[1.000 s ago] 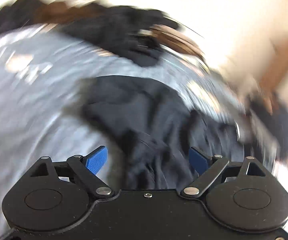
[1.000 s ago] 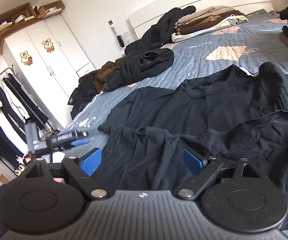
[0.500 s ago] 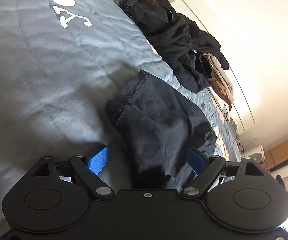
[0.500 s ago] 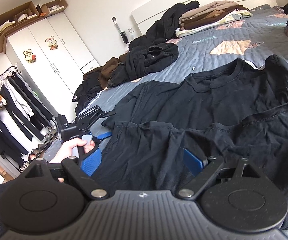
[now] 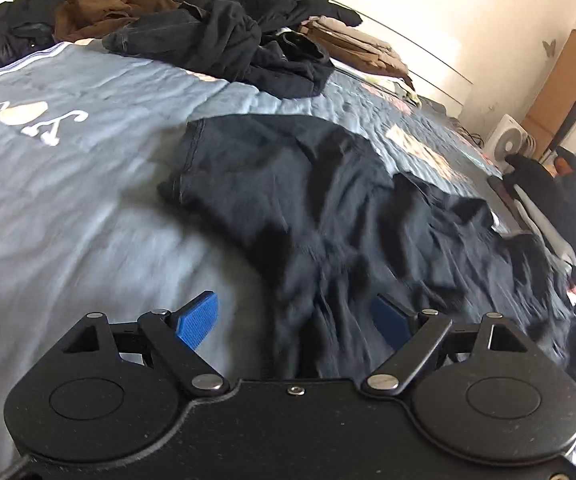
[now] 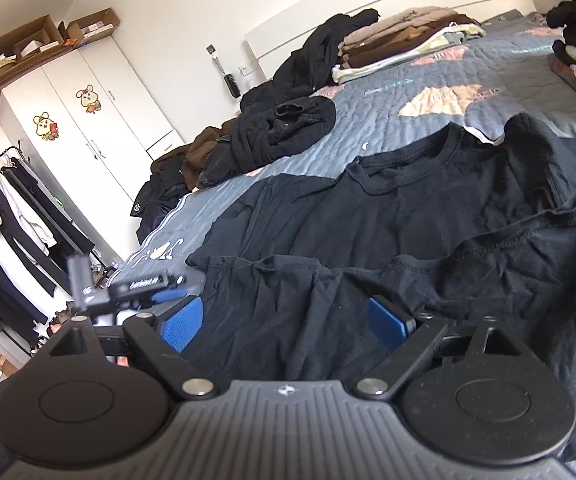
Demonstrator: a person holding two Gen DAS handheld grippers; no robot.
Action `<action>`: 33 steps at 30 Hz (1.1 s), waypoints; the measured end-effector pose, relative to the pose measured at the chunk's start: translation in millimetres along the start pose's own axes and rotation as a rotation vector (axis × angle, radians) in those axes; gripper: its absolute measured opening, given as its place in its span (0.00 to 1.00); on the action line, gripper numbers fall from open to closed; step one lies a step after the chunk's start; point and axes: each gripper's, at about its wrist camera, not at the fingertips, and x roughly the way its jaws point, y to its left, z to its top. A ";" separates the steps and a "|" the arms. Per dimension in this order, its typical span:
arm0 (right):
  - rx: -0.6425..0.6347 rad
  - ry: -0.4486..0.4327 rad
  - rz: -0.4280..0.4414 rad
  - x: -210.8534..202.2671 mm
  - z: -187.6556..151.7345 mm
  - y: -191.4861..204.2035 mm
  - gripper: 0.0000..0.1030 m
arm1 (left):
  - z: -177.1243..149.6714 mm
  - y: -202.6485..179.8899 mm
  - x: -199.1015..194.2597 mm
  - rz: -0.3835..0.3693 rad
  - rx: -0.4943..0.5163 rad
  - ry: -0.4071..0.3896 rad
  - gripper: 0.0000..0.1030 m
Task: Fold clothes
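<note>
Black T-shirt: spread flat on the bed, hem folded up toward the chest — collar at 12 o'clock in the right wrist view.
Left gripper: fingers apart, nothing clamped; a sleeve lies at 12 o'clock, the shirt's edge between the blue pads.
Right gripper: fingers wide apart over the folded hem, gripping nothing.
Loose dark clothes: heaped at 11 o'clock.
Folded stack: by the headboard.
</note>
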 end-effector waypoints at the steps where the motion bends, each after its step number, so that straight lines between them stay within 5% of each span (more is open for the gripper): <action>1: -0.001 0.000 0.002 -0.6 0.7 -0.1 0.87 | -7.1 -5.7 -9.0 -0.012 0.026 0.014 0.80; 7: -0.013 0.021 0.009 -1.3 3.2 0.9 0.87 | -47.4 -33.0 -40.5 -0.040 0.301 0.094 0.78; 9: -0.025 0.021 0.011 -2.3 2.9 4.4 0.87 | -50.0 -26.2 -41.9 -0.035 0.289 0.105 0.68; 11: -0.038 0.021 0.016 -2.8 2.4 8.3 0.87 | -49.0 -15.3 -42.1 -0.069 0.214 0.108 0.43; 18: -0.062 0.027 0.029 -0.1 0.7 18.0 0.87 | -55.0 -19.8 -33.2 -0.068 0.206 0.143 0.38; 22: -0.075 0.030 0.030 0.6 0.3 21.4 0.87 | -57.8 -24.5 -40.4 -0.066 0.210 0.154 0.10; 33: -0.082 0.030 0.030 -4.3 3.6 18.7 0.88 | -71.5 -35.9 -81.9 -0.153 0.239 0.179 0.05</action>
